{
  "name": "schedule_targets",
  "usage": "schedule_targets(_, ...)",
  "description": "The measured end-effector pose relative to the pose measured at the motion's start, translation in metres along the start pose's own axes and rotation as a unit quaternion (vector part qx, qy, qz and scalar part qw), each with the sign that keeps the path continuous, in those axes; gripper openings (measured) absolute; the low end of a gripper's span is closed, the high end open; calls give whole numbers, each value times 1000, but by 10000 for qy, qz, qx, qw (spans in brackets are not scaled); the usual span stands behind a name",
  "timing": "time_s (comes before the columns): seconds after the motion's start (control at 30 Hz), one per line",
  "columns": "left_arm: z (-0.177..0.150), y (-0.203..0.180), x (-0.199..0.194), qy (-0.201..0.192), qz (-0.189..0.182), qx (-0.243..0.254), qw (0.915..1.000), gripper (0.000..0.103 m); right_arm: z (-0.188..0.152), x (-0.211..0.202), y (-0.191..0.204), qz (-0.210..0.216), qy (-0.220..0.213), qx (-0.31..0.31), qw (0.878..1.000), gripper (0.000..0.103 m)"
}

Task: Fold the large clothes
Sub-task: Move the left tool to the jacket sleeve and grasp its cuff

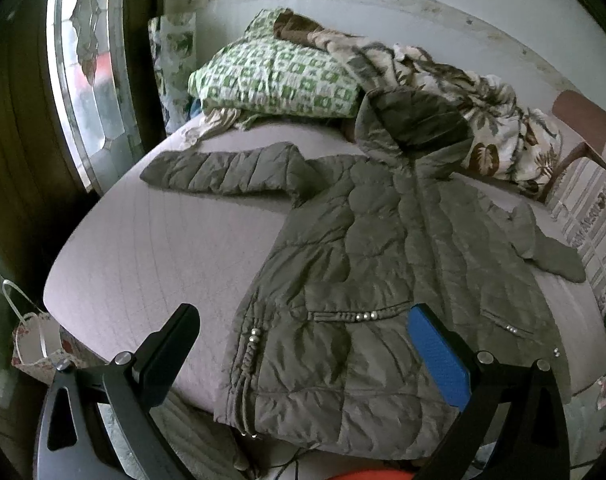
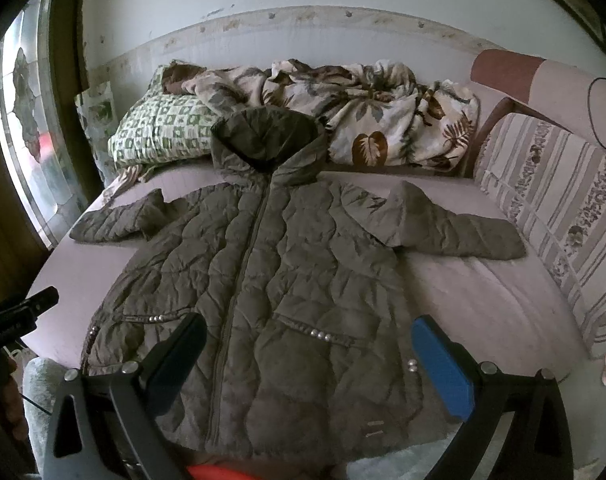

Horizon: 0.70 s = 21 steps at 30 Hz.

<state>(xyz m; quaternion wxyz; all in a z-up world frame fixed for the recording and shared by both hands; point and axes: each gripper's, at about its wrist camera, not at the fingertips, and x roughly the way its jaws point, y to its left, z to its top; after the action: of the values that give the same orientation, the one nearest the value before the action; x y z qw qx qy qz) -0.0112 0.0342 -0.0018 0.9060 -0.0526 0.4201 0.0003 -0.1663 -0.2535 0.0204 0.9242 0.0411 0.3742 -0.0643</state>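
An olive quilted hooded jacket [image 1: 363, 264] [image 2: 263, 272] lies spread face up on the pale pink bed [image 1: 143, 248] [image 2: 483, 292], zipped, both sleeves stretched out sideways and the hood toward the pillows. My left gripper [image 1: 303, 320] hovers open above the jacket's lower left part near the hem, nothing between its fingers. Over the jacket's lower front hangs my right gripper [image 2: 309, 332], open and holding nothing. The left gripper's tip [image 2: 39, 300] shows at the left edge of the right wrist view.
A green checked pillow [image 1: 275, 80] [image 2: 159, 132] and a crumpled leaf-print blanket [image 1: 495, 128] [image 2: 375, 120] lie at the bed's head. A striped cushion [image 2: 555, 216] lines the right side. A window [image 1: 91, 72] stands left, a paper bag [image 1: 39, 348] on the floor below.
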Motion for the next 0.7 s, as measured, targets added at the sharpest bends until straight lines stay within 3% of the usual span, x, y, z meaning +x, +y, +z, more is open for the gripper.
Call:
schedule_targets(0.3, 16, 47, 43, 116, 253, -507, 9983, 103, 11, 40, 23, 150, 153, -237, 9995, 103)
schedule_targets(0.47, 32, 79, 71, 191, 572, -700, 9957, 103, 21, 63, 34, 219, 247, -346, 9989, 103)
schedule_targets(0.7, 63, 132, 131, 465, 776, -984, 9910, 103, 35, 88, 60, 470, 265, -578, 9969, 103)
